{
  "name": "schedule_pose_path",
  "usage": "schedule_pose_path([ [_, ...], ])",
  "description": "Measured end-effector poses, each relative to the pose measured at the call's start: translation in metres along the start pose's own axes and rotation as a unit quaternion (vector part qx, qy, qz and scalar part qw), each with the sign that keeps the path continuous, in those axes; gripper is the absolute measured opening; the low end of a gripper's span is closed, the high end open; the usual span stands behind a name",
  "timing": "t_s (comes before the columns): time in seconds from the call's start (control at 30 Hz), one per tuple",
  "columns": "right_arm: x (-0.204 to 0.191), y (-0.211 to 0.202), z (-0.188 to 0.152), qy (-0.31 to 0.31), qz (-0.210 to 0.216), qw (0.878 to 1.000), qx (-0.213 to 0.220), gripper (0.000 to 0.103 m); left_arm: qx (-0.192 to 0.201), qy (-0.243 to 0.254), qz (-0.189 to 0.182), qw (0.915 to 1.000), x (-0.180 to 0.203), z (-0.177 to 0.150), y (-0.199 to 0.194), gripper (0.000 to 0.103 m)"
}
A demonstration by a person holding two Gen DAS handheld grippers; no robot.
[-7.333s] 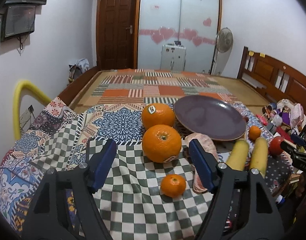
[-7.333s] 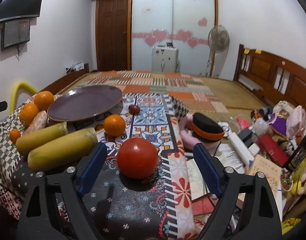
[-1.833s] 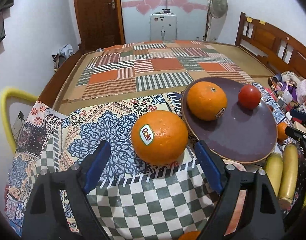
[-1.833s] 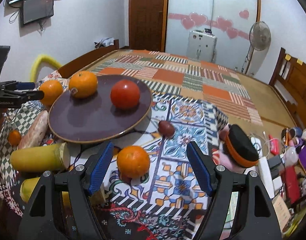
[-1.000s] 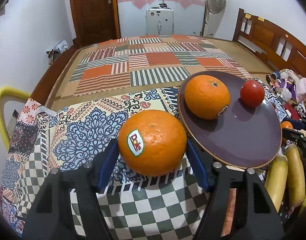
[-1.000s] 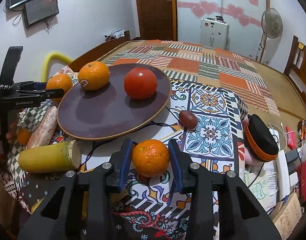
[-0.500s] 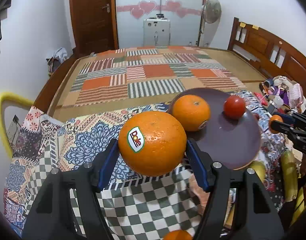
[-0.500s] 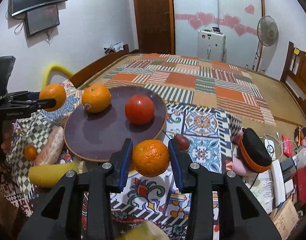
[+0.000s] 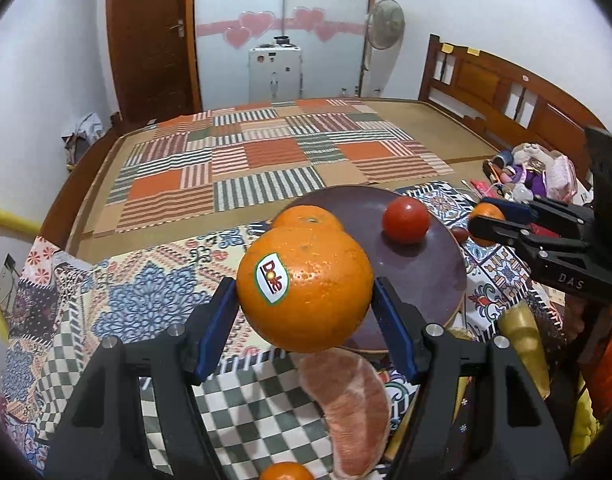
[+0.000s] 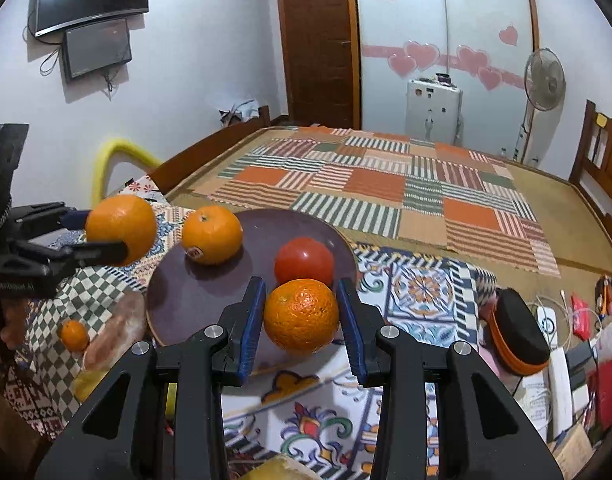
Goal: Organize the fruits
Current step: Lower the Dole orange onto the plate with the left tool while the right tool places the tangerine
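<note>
The left gripper (image 9: 306,300) clamps a large stickered orange (image 9: 305,289) between its blue pads, lifted above the patterned cloth (image 9: 146,304) just short of the purple plate (image 9: 417,276). The right gripper (image 10: 302,314) pinches a smaller orange (image 10: 301,314), raised over the plate's near rim. On the plate rest another orange (image 10: 212,235) and a tomato (image 10: 304,261). A pomelo segment (image 9: 351,400) and a tiny orange (image 10: 74,335) lie on the checked cloth beside it
</note>
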State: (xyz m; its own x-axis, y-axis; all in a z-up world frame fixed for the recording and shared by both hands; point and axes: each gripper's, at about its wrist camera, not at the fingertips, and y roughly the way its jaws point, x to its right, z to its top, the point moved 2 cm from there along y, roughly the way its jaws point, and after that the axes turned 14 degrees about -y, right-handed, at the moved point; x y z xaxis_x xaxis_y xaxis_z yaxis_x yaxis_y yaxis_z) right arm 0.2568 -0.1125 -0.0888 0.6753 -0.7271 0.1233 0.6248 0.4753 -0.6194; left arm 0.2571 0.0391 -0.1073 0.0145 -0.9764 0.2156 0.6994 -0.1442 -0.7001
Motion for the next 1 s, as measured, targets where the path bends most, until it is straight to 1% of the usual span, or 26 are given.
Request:
schedule_pose_path([
  [0.13,-0.003,0.007,0.004,-0.009,0.003,1.000,-0.001,0.034,-0.010,0.003,-0.005,0.9999,0.005,-0.003,0.008,0.068],
  [0.27,-0.005,0.017,0.002,-0.017,0.008,1.000,-0.011,0.034,-0.021,0.010,-0.007,0.9997,0.012,-0.006,0.018,0.068],
  [0.37,-0.005,0.026,0.000,-0.013,0.020,0.999,-0.026,0.034,-0.026,0.015,-0.006,0.9995,0.015,-0.008,0.024,0.068],
  [0.43,-0.001,0.026,0.001,-0.002,0.032,0.999,-0.024,0.034,-0.030,0.016,-0.007,0.9994,0.018,-0.008,0.028,0.068],
  [0.53,-0.002,0.026,0.003,-0.008,0.028,0.999,-0.032,0.034,-0.039,0.013,-0.008,0.9991,0.019,-0.008,0.035,0.068],
  [0.63,-0.003,0.031,0.004,-0.020,0.033,0.998,-0.047,0.034,-0.036,0.021,-0.006,0.9991,0.023,-0.009,0.036,0.068],
  [0.73,-0.001,0.033,0.005,-0.026,0.026,0.998,-0.055,0.035,-0.035,0.025,-0.004,0.9991,0.026,-0.009,0.036,0.068],
  [0.9,0.002,0.037,0.002,-0.030,0.029,0.997,-0.067,0.035,-0.049,0.024,-0.008,0.9985,0.021,-0.013,0.042,0.068],
  [1.0,0.001,0.040,0.001,-0.035,0.030,0.996,-0.074,0.035,-0.045,0.026,-0.009,0.9986,0.020,-0.014,0.041,0.068],
])
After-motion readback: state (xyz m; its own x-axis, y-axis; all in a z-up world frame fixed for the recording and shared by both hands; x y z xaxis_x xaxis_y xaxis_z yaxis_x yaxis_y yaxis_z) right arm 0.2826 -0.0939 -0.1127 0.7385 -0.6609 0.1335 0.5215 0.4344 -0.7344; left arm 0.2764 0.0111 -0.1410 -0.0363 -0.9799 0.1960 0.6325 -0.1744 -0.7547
